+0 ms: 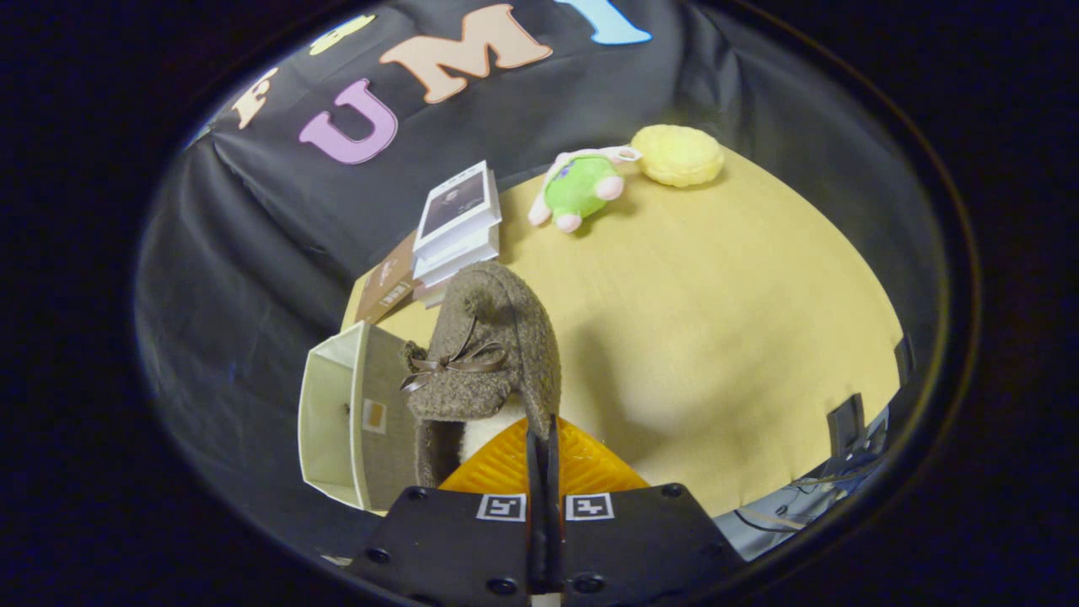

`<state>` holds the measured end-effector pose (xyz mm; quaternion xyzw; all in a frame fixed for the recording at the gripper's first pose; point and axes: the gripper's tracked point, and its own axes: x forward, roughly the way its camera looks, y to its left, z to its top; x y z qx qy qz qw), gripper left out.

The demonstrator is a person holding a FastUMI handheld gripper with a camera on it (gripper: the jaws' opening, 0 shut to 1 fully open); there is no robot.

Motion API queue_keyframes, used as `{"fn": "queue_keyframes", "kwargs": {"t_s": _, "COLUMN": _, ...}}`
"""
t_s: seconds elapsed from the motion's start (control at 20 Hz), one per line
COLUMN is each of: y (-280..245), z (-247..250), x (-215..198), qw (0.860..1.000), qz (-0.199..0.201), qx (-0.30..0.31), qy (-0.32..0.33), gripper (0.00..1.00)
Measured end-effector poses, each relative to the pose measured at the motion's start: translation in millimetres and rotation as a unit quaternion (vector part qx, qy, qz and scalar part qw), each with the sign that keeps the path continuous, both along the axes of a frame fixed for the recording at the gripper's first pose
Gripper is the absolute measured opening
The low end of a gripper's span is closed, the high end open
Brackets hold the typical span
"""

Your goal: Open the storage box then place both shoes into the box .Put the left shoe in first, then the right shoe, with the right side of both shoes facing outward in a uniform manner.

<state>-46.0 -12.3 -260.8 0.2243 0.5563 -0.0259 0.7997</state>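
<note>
A brown woolly shoe (493, 354) with a ribbon bow and pale lining hangs just ahead of the fingers, toe pointing away, lifted off the yellow table (716, 337). My gripper (542, 443) is shut on the shoe's rim at its near end, with the fingers pressed almost together. Left of the shoe stands the cream storage box (330, 413). Its grey face carries a small label and is partly hidden behind the shoe. I cannot tell whether the box is open.
Beyond the shoe lies a stack of white books (458, 228) with a brown booklet (388, 291) beside it. A green plush toy (580, 187) and a yellow round cushion (678, 155) sit at the table's far side. Cables and clamps (847, 451) crowd the right edge.
</note>
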Motion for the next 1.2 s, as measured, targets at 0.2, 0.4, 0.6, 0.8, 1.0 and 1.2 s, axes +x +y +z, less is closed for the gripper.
{"fn": "queue_keyframes", "kwargs": {"t_s": 0.2, "y": 38.8, "z": 14.9, "x": 10.1, "qw": 1.000, "qz": 0.013, "qx": 0.015, "qy": -0.013, "gripper": 0.03}}
{"fn": "queue_keyframes", "kwargs": {"t_s": 0.4, "y": 78.5, "z": 33.6, "x": 19.1, "qw": 0.999, "qz": 0.029, "qx": 0.031, "qy": -0.028, "gripper": 0.03}}
{"fn": "queue_keyframes", "kwargs": {"t_s": 0.6, "y": 113.9, "z": 52.1, "x": 29.6, "qw": 0.997, "qz": 0.047, "qx": 0.048, "qy": -0.044, "gripper": 0.03}}
{"fn": "queue_keyframes", "kwargs": {"t_s": 0.8, "y": 153.3, "z": 68.1, "x": 39.6, "qw": 0.994, "qz": 0.059, "qx": 0.071, "qy": -0.053, "gripper": 0.03}}
{"fn": "queue_keyframes", "kwargs": {"t_s": 1.0, "y": 187.7, "z": 60.9, "x": 36.6, "qw": 0.993, "qz": 0.072, "qx": 0.082, "qy": -0.046, "gripper": 0.03}}
{"fn": "queue_keyframes", "kwargs": {"t_s": 1.2, "y": 208.0, "z": 40.9, "x": 24.6, "qw": 0.993, "qz": 0.087, "qx": 0.074, "qy": -0.025, "gripper": 0.03}}
